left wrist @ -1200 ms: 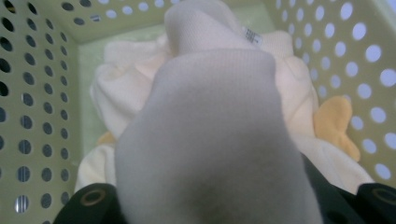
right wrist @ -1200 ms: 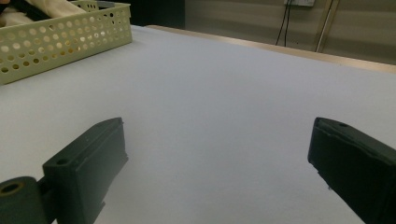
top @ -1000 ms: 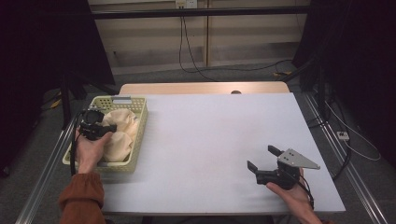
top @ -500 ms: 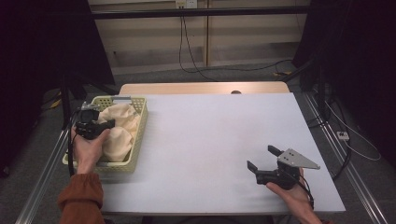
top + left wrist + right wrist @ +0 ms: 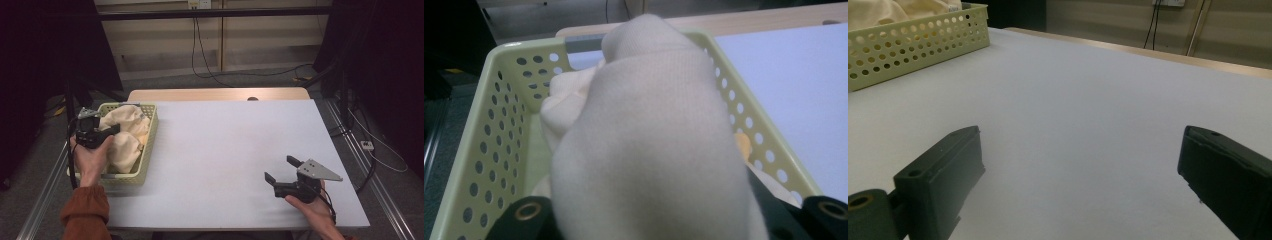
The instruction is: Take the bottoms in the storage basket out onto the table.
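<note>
no legible text, labels or numbers

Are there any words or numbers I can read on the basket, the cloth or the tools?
None can be read.
Yellow basket: no lettering shows.
Cream cloth: a small white tag at its edge in the right gripper view, too small to read.
Left tool and right tool: no lettering shows.

Left hand-held gripper clamped; right hand-held gripper agape

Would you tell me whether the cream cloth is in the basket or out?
In: the cream cloth lies bunched inside the basket.
</note>
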Tool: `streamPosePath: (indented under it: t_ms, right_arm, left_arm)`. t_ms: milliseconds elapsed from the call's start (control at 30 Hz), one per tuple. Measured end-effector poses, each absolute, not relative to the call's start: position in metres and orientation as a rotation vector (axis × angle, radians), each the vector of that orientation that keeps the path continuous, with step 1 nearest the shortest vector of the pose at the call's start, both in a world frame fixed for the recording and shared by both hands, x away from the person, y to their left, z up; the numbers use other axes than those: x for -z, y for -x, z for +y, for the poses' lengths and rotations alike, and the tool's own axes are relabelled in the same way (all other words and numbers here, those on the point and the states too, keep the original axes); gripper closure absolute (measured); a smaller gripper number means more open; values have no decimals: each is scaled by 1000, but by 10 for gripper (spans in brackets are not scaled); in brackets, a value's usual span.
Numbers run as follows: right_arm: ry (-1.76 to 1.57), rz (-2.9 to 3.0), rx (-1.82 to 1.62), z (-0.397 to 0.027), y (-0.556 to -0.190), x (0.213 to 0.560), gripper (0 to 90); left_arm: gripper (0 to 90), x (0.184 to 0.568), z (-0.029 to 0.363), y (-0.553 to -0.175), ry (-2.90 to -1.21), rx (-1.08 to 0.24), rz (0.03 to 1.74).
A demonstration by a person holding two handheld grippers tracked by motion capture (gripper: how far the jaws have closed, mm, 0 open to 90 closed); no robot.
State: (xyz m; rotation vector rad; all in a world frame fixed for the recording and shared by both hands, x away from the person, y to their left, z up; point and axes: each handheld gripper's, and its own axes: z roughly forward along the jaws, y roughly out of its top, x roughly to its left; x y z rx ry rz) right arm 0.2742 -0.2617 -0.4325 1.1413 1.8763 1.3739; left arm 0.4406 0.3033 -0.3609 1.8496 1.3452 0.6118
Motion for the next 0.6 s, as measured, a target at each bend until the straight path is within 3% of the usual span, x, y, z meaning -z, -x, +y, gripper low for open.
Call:
streamPosePath:
  t_ms: [600]
  right_arm:
    - [-1140, 1877, -1375, -262, -274, 432, 41]
  left_arm:
    - [756, 349, 308, -432, -1750, -671, 1291]
